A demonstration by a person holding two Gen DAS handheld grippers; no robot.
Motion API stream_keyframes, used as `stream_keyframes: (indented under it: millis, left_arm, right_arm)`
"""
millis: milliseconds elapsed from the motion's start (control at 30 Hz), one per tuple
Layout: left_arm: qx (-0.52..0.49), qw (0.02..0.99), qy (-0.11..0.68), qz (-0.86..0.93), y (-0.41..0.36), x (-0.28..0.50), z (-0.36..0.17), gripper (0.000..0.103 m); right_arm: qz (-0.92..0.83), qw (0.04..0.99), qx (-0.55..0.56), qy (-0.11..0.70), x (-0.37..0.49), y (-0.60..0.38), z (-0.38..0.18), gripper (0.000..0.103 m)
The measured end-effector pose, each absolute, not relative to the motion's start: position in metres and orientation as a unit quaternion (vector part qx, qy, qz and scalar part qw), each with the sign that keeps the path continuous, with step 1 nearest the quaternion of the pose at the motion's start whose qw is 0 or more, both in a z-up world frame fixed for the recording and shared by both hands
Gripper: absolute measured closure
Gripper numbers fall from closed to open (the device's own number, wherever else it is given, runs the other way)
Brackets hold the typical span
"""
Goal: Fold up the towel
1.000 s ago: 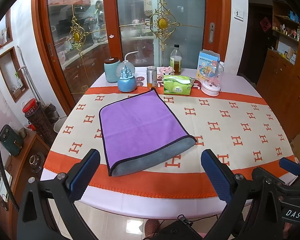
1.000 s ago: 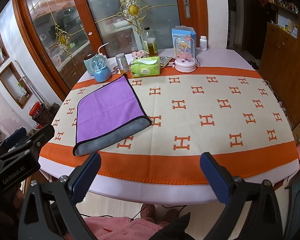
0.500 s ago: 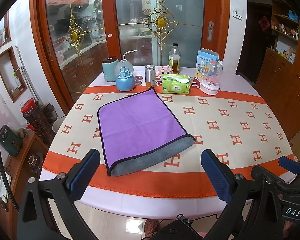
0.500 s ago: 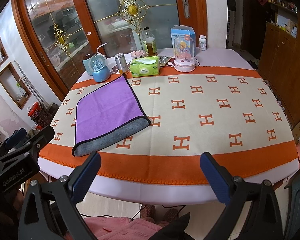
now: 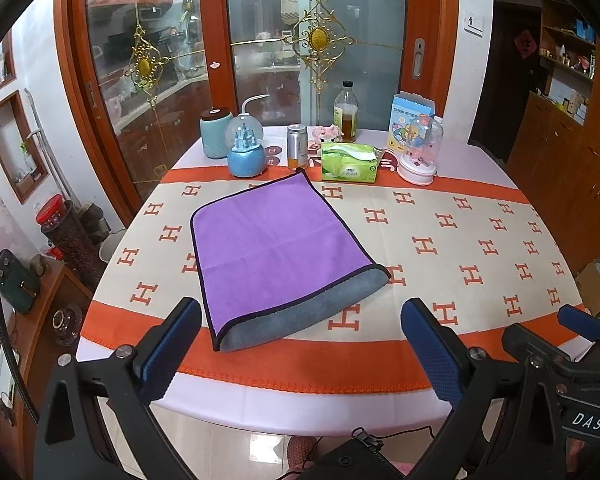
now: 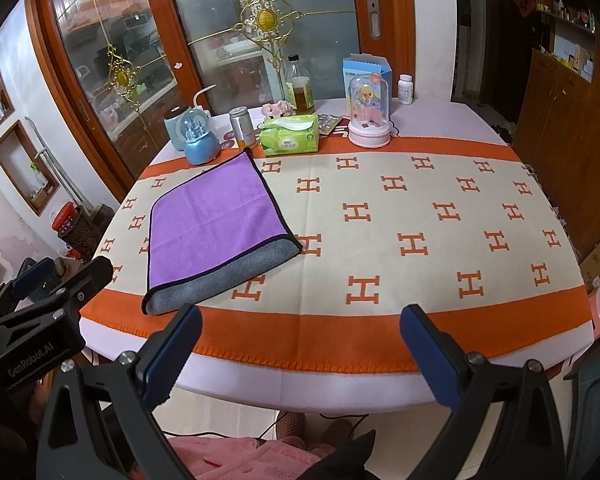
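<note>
A purple towel [image 5: 276, 240] with a grey underside lies folded flat on the left part of the table; its grey fold edge [image 5: 300, 316] faces me. It also shows in the right wrist view [image 6: 212, 216]. My left gripper [image 5: 300, 344] is open and empty, held off the table's near edge, just short of the towel. My right gripper [image 6: 300, 344] is open and empty, off the near edge and to the right of the towel. The left gripper's body [image 6: 32, 320] shows at the left of the right wrist view.
The table [image 5: 480, 240] wears a cream and orange cloth with H marks. Along its far side stand a snow globe [image 5: 246, 152], a can [image 5: 297, 147], a green tissue pack [image 5: 350, 162], a bottle [image 5: 345, 112] and a domed toy [image 5: 418, 152]. Glass doors stand behind.
Both grippers have drifted very slightly; the towel sits a touch lower-left in view. Nothing was taken hold of or let go.
</note>
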State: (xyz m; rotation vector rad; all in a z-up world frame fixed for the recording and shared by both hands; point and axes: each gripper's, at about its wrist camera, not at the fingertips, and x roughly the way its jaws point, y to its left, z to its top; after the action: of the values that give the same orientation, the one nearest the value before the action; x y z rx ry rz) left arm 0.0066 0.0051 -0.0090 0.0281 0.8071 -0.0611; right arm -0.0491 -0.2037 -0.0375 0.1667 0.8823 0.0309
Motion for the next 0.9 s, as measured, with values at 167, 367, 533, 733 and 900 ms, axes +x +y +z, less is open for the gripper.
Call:
stream_keyframes:
  millis: [167,367,533,733,900]
  left_arm:
    - [0.009,0.917,0.397,-0.041,0.011,0.011,-0.010,0.003]
    - [0.011,0.914,0.401,-0.056,0.019,0.014,-0.013,0.003]
    - [0.011,0.913,0.401,-0.077,0.025,0.019,-0.014,0.003]
    - [0.017,0.908,0.406,-0.100,0.034,0.023,-0.019,0.003]
    - [0.016,0.903,0.414,-0.117,0.042,0.025,-0.025,0.003]
  right_arm:
    - [0.005,0.900,0.078,0.429,-0.046,-0.204,-0.044,0.003]
    - [-0.012,0.901,0.075,0.428,-0.047,-0.189,-0.041,0.003]
    - [-0.028,0.900,0.076,0.428,-0.049,-0.180,-0.041,0.003]
    - [-0.048,0.899,0.082,0.427,-0.052,-0.172,-0.043,0.003]
    - [-0.060,0.900,0.080,0.424,-0.055,-0.163,-0.044,0.003]
